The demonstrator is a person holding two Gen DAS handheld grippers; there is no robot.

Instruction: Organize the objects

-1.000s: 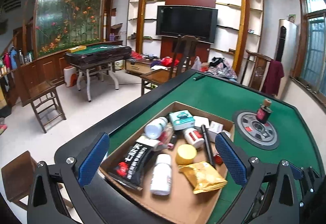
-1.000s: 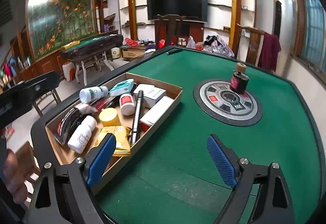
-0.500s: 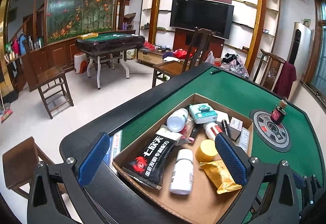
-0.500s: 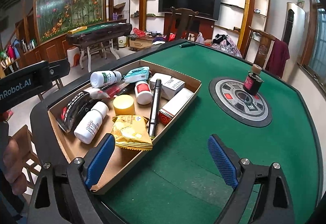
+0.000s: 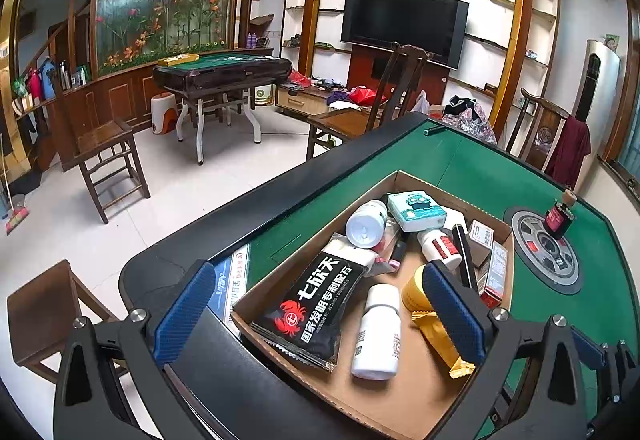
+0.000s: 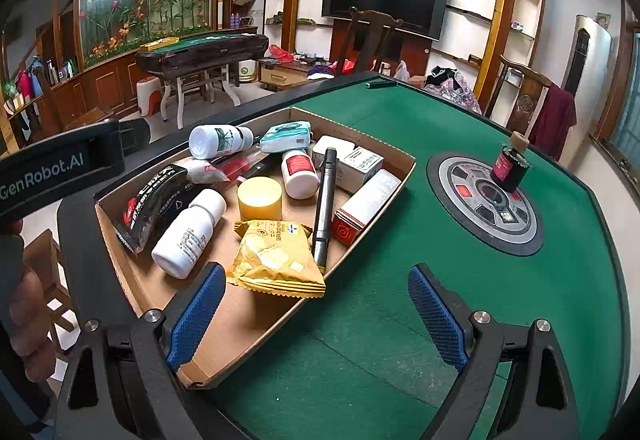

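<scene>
Cardboard tray of bottles and packets on green table, left gripper wide open above it, right gripper wide open over its near edge, both empty

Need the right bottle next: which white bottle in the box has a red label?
The short white bottle in the box's middle, beside the black pen. The other two carry a green-leaf label and grey print.

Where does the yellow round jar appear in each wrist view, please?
Left wrist: the yellow round jar is in the lower right, inside the cardboard box, partly hidden behind the gripper's right blue finger.
Right wrist: the jar is left of centre, fully visible, just above the yellow snack packet.
Shared landmark: the small dark bottle standing on the table's round centre panel.
</scene>
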